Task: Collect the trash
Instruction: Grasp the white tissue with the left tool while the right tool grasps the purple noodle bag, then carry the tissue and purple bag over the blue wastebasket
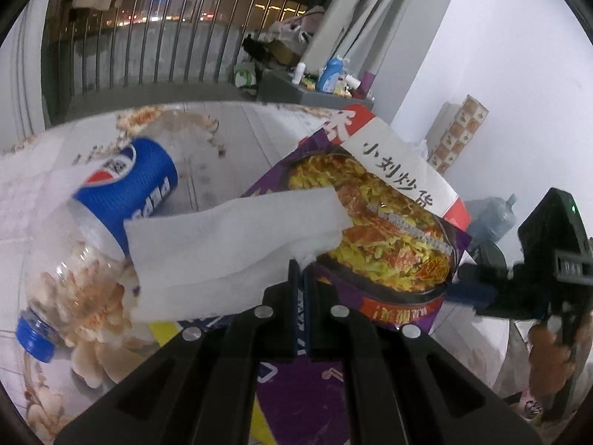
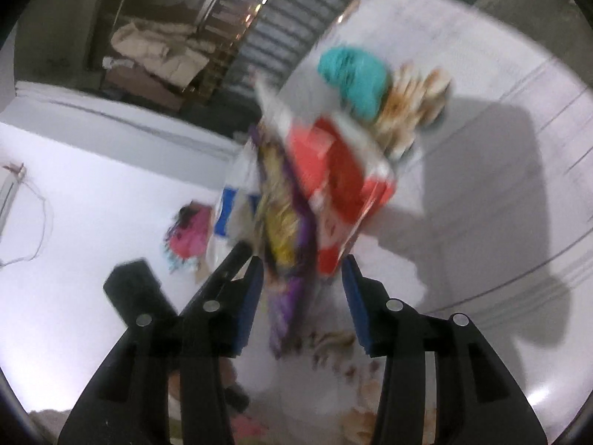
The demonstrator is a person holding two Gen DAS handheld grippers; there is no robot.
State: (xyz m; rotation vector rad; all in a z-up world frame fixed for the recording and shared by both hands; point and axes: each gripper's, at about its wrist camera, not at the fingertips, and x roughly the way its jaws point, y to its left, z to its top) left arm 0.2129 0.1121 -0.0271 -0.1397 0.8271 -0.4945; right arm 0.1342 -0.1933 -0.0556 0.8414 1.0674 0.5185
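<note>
My left gripper (image 1: 302, 270) is shut, its tips pinching a white tissue (image 1: 229, 244) that fans out to the left. Right behind the tissue, a purple noodle package (image 1: 389, 237) with a red and white top tilts up off the floor. I cannot tell whether it is pinched too. My right gripper (image 1: 470, 289) sits at the package's right edge, held by a hand (image 1: 548, 352). In the blurred right wrist view, the right gripper (image 2: 304, 274) stands open with the package (image 2: 333, 178) between its fingers. An empty Pepsi bottle (image 1: 122, 193) lies on the floor to the left.
The floor (image 1: 237, 141) is white tile with a flower pattern. A teal object (image 2: 352, 78) lies beyond the package. A big water jug (image 1: 493, 218) stands by the right wall, a grey cabinet (image 1: 281, 89) with bottles and a balcony railing (image 1: 166, 37) are behind.
</note>
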